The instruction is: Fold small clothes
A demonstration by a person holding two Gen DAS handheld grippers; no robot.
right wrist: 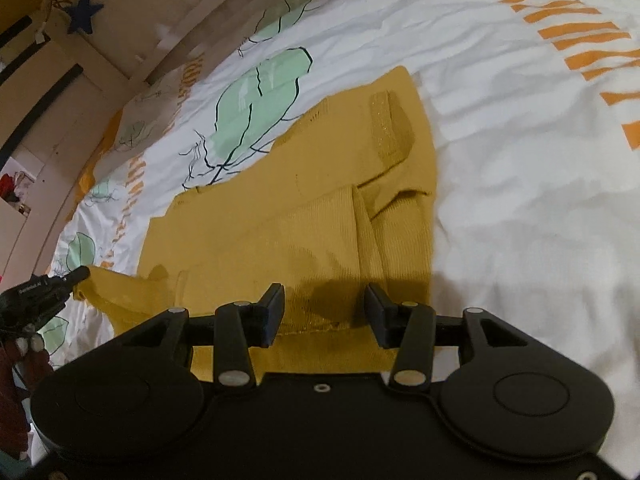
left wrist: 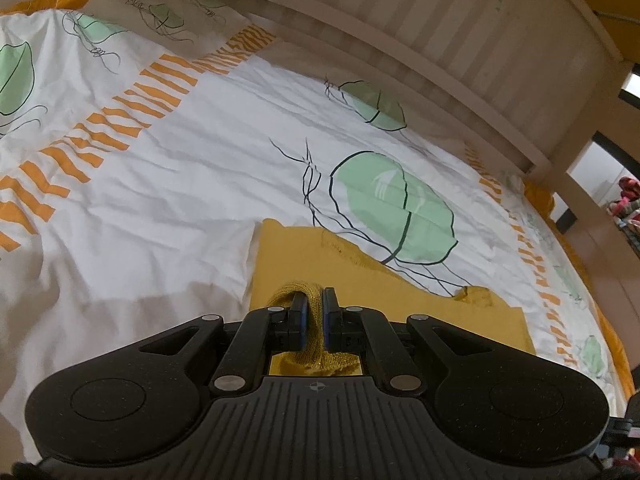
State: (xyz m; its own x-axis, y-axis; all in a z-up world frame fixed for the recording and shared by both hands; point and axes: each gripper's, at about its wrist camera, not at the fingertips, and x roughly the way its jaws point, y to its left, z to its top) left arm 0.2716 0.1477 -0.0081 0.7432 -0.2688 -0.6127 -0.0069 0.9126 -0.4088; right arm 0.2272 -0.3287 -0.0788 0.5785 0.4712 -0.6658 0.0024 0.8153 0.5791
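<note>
A bunched fold of the mustard knit garment [left wrist: 360, 276] is being pinched by the left tool [left wrist: 314, 308], its jaws nearly closed on the fabric. The right tool [right wrist: 325, 312] is being held about half open, nothing gripped, its jaws straddling the hem just below them. The garment is lying partly folded on the bed cover [right wrist: 520, 160], its long axis running away from the right tool, which is nearer to the bulk of it. Ribbed, soft knit is being shown, with a glittery band [right wrist: 384, 128] at the far end.

Left gripper [right wrist: 60, 280], tiny white lettering (illegible)
</note>
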